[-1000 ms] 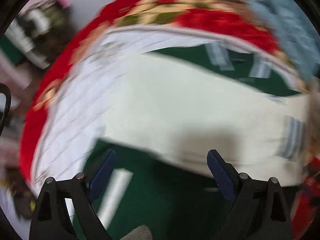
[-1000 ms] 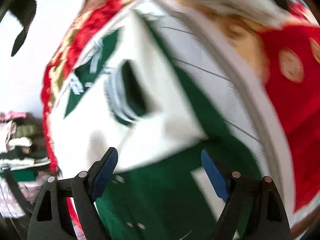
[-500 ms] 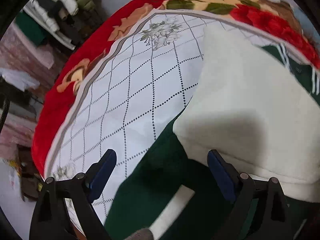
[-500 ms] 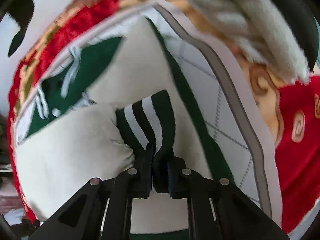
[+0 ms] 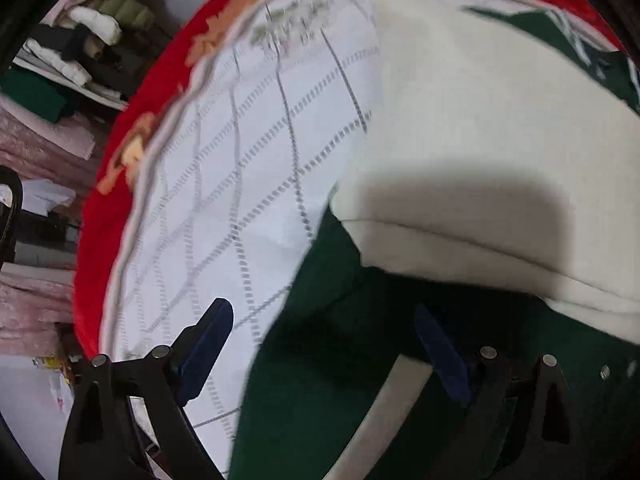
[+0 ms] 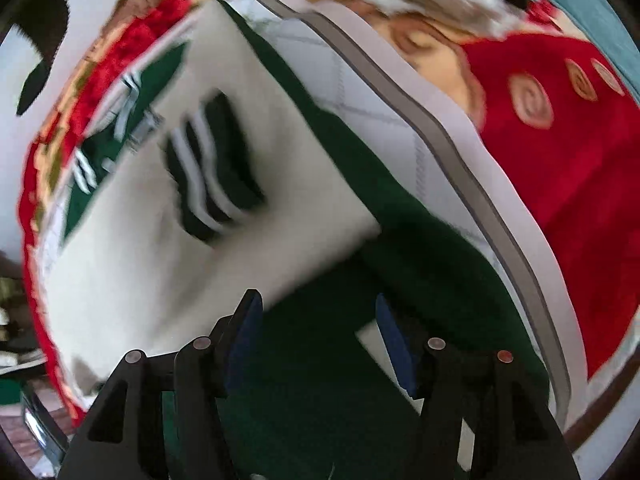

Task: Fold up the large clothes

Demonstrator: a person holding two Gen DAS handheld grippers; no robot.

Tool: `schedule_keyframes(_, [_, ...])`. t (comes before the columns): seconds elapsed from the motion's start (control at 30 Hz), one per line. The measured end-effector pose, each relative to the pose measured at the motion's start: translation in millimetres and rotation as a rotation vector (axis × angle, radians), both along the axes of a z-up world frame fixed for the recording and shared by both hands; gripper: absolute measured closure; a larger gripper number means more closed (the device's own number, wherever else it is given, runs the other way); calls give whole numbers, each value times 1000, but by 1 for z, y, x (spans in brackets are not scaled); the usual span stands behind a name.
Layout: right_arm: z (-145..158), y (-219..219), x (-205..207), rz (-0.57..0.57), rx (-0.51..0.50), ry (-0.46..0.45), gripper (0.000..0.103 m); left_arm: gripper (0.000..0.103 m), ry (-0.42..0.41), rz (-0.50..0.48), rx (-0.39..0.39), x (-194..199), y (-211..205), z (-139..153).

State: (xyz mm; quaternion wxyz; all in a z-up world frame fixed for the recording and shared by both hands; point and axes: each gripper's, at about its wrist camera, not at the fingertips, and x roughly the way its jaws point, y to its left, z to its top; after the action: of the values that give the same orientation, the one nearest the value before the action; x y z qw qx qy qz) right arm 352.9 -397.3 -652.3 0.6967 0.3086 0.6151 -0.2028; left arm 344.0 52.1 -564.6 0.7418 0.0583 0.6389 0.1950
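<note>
Fleece is what I am working with: a large green and cream fleece garment [image 6: 132, 248] is lying spread on a white quilted bed cover with a dotted diamond pattern [image 5: 224, 184], which is itself sitting on a red floral blanket [image 6: 560, 184]. A cream sleeve with a green and white striped cuff [image 6: 212, 168] is lying folded inward across the cream body, so I am judging the sleeve fold on that side as done and the hem fold as the step now coming up.

My right gripper [image 6: 320, 340] is hanging over the dark green lower panel [image 6: 424, 256] with its jaws parted; they have just been opening, and nothing is sitting between them. My left gripper [image 5: 336, 344] is also spread wide, hovering above the green hem near the garment's left edge, pinching nothing.

Next I am expecting to need both grippers lowered onto the green hem corners, closed on the fabric, then lifted and carried together towards the collar.

Reading for brands, I am finding no legible writing; both views are blurred, and a few small pale dots on the green cloth are too unclear to name.
</note>
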Motion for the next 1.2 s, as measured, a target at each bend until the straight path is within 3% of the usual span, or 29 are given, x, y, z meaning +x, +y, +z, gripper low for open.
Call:
schedule_keyframes(0.07, [-13,3,-7,-2,-3,42,42,12,9,-4,6,13,2,-16])
schedule_keyframes(0.13, [-20,6,-11,-3,-9,58,42,15,-43,-11,7,25,4,-16])
schedule_keyframes(0.17, [-22,8,-12,0,-18,62,42,23,-81,-26,3,31,5,-13])
schedule_keyframes(0.23, [-21,14,-12,18,-39,54,42,72,-110,-50,-49,39,4,-10])
schedule_keyframes(0.33, [-21,26,-8,58,-58,54,42,84,-132,-50,-48,43,3,-8])
schedule_keyframes(0.63, [-7,58,7,92,-62,25,42,88,-203,32,-74,49,52,12])
schedule_keyframes(0.9, [-1,95,20,125,-32,6,42,88,-226,119,8,54,145,21])
schedule_keyframes(1.0, [-1,123,26,159,-19,4,42,85,-200,155,-8,54,174,20])
schedule_keyframes(1.17, [-11,181,55,221,66,26,41,79,-169,35,-19,36,163,33])
schedule_keyframes(1.2, [-10,194,57,239,76,28,40,69,-165,10,-30,29,160,37])
